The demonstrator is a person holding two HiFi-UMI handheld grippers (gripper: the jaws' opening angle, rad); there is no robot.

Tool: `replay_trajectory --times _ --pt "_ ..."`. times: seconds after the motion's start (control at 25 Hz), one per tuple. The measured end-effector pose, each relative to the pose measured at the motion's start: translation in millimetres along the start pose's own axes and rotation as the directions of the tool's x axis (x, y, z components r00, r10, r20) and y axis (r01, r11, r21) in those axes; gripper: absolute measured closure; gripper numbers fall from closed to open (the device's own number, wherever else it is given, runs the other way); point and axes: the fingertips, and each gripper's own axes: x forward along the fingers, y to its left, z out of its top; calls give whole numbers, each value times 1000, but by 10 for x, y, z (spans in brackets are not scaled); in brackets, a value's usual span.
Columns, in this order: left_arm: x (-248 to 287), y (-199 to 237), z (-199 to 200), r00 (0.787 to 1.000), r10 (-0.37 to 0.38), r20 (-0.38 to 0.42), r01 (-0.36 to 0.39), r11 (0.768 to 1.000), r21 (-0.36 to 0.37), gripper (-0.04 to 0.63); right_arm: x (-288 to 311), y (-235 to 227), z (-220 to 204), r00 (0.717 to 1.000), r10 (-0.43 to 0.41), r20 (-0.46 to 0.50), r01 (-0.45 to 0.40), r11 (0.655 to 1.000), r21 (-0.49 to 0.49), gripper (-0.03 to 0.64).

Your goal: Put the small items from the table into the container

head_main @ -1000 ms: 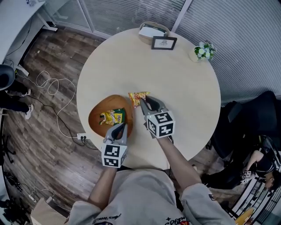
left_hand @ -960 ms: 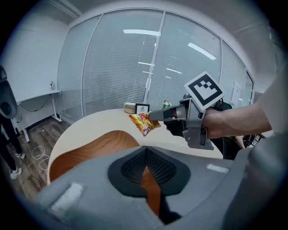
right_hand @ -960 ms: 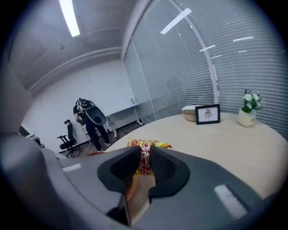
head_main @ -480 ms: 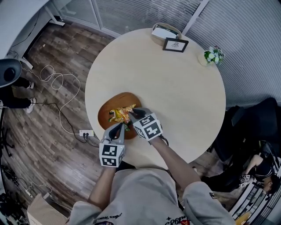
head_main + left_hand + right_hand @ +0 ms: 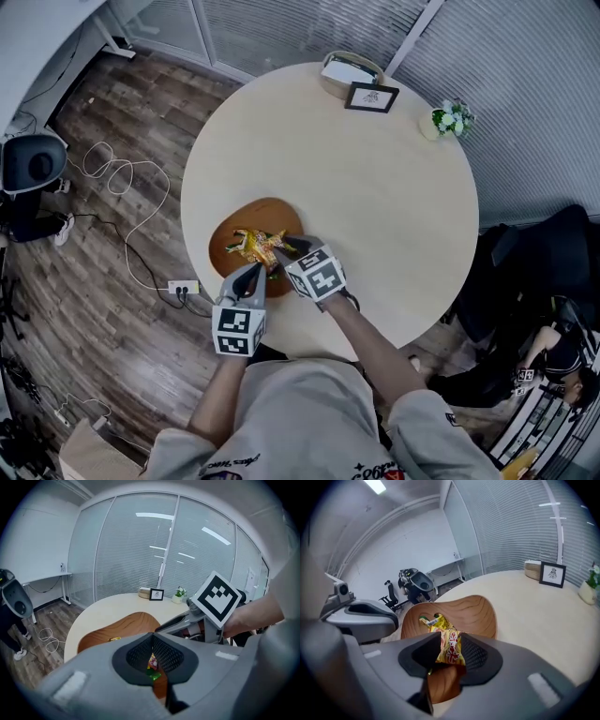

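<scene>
Landmark: the wooden bowl [image 5: 253, 214] sits near your edge of the round table [image 5: 375, 187].
Right gripper: your right gripper [image 5: 281, 249] hangs over the wooden bowl, pointing down into it, jaws opening. The yellow-and-red packet [image 5: 450, 651] stands upright between them. It leans on one pad, and a dark gap shows beside the other.
Left gripper: your left gripper [image 5: 255, 268] is at the wooden bowl's near rim, its tips together with nothing clamped.
Already in the wooden bowl: a second packet [image 5: 432, 620], yellow with green, lies just beyond the first.
Hard to make out: both grippers cover the wooden bowl's near rim in the head view. The print on both packets is unreadable.
Far from the wooden bowl: a picture frame [image 5: 371, 97] and a potted plant [image 5: 448, 119] stand at the table's opposite edge.
</scene>
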Motion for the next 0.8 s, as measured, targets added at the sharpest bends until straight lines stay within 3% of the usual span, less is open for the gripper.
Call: replay_trajectory --times 0.16,0.24,0.32,0.48,0.64,0.8 --pt "56 -81 56 1000 -28 7 28 999 21 597 -271 -53 91 995 -8 102 1 998 62 485" --pt "110 -162 121 999 -51 9 51 998 36 597 -499 -149 145 984 -52 171 35 994 99 511" --pt "177 -270 182 997 -82 13 81 995 54 597 -768 -264 182 960 -120 254 88 987 132 597" --pt "313 -522 245 991 -134 9 133 987 92 597 -1259 -452 78 898 -243 366 165 959 232 615" --pt "409 -817 283 980 -197 -1 196 973 119 597 -1627 -613 -242 847 -392 359 266 897 353 615" --pt "478 -1029 283 972 -236 -12 236 961 143 597 -1803 -691 -525 819 -470 330 314 848 427 615"
